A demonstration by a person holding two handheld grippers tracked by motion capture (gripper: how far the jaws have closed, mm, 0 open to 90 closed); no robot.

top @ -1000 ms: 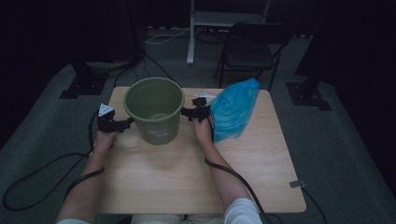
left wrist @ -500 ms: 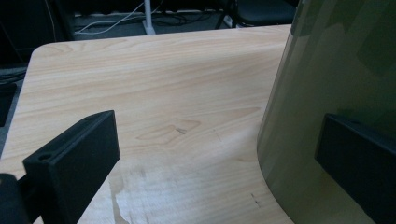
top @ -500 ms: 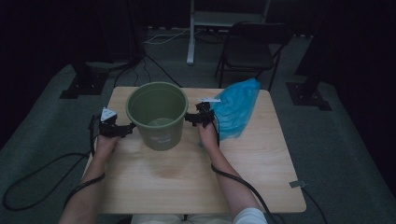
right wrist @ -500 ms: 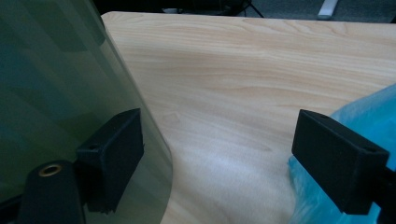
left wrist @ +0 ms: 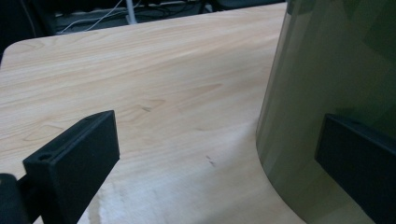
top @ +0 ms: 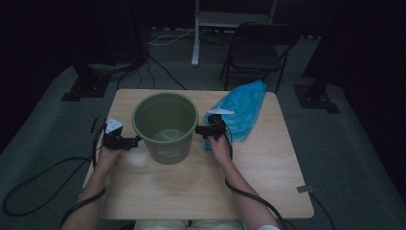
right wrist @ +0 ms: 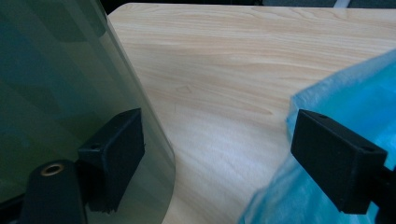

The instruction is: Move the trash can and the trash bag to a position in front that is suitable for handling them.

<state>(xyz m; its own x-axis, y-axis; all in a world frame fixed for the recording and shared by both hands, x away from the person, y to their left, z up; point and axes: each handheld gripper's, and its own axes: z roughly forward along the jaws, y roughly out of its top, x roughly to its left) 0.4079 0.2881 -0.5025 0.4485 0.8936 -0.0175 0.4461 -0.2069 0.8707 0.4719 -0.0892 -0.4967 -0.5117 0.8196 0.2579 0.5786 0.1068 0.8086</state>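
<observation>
High view, forearms: two bare forearms come in from the bottom edge and spread toward either side of the bucket (top: 165, 128), with a cable trailing back from each.
Left gripper: the left gripper (top: 131, 142) is held level at the bucket's left side, pointing at the wall below the rim, grey plate on top.
Left gripper's state: spread wide; in the left gripper view one jaw lies against the bucket's wall (left wrist: 327, 84) and the other stands well apart over bare table (left wrist: 154, 84), so nothing is clamped.
Right gripper: the right gripper (top: 200, 129) is held level at the bucket's right side, between the bucket and the bag (top: 242, 108).
Right gripper's state: also spread wide; in the right gripper view one jaw sits beside the bucket's wall (right wrist: 60, 70) and the other is against the bag (right wrist: 355, 93).
Bucket: green, upright, near the middle of the wooden table (top: 201, 187); it looks empty, though the light is dim.
Bag: blue plastic, lying on the table's far right part, just beside the right gripper.
Beyond the table: a folding chair (top: 261, 50) on the grey floor.
Change: the bucket sits slightly nearer the person than a second ago, and both grippers have come back with it.
</observation>
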